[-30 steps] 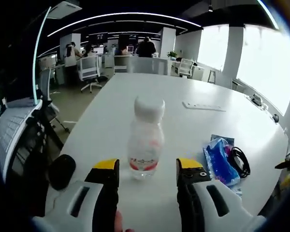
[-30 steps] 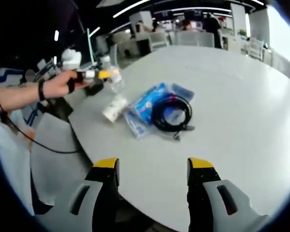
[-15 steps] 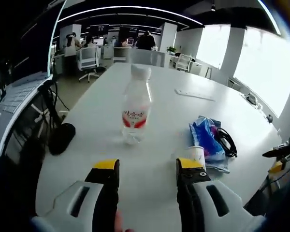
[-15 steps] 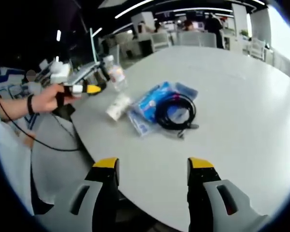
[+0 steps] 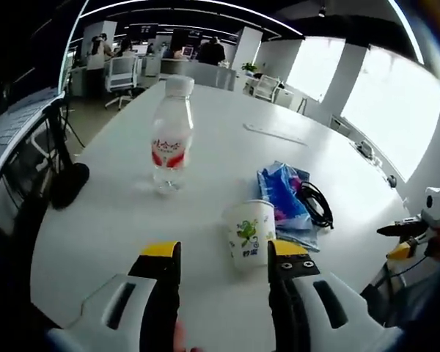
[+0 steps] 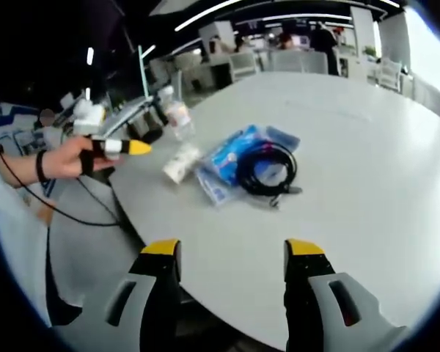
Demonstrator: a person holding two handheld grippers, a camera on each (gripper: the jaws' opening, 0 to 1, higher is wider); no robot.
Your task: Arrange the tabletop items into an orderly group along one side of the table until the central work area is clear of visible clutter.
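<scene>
A clear water bottle (image 5: 169,136) with a white cap and red label stands upright near the table's left edge. A white paper cup (image 5: 249,233) with a green print stands just ahead of my open left gripper (image 5: 225,257), nearer its right jaw, untouched. Beyond the cup lie a blue packet (image 5: 281,192) and a coiled black cable (image 5: 315,205). In the right gripper view, the bottle (image 6: 177,116), cup (image 6: 180,163), packet (image 6: 231,155) and cable (image 6: 268,170) sit grouped together. My right gripper (image 6: 233,249) is open over the table's near edge, far from them. A hand holds the left gripper (image 6: 128,147) beside the table.
The white table (image 5: 205,158) runs long toward the far office. A white power strip (image 5: 275,134) lies further along it. A black object (image 5: 67,185) sits off the left edge. The right gripper (image 5: 414,236) shows past the table's right edge. Desks, chairs and people stand in the background.
My left gripper has drawn back from the bottle, which stays standing on the table, and the cup has come into its view. The right gripper has held still.
</scene>
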